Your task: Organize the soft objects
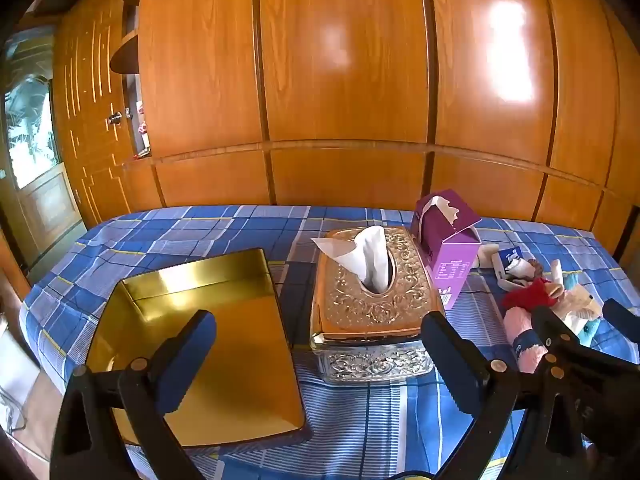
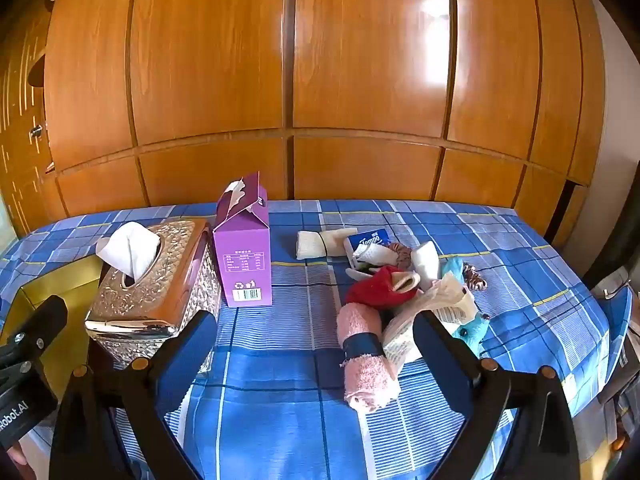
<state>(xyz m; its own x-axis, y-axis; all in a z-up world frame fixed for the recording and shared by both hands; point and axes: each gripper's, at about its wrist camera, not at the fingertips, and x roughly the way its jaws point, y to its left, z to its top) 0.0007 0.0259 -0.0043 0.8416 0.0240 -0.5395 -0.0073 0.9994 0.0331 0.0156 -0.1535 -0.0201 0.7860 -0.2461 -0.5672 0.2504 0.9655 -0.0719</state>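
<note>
Wooden wardrobe panels (image 2: 360, 80) back a blue checked bedspread (image 2: 280, 360). Gold tray (image 1: 224, 344) at nine o'clock, soft pile (image 2: 408, 292) at three; both the left gripper (image 1: 320, 332) and right gripper (image 2: 316, 332) gape empty. Loose pieces may snag and drag neighbours.

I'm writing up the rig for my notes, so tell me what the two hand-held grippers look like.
Both match: the left hand-held gripper and right hand-held gripper have black angular plastic frames, two long fingers faced with dark blue pads, and brass-coloured round rivets at the pivots. In the right wrist view, the left one's body carries white lettering ending "obot.AI". No cables or sleeves show.
</note>
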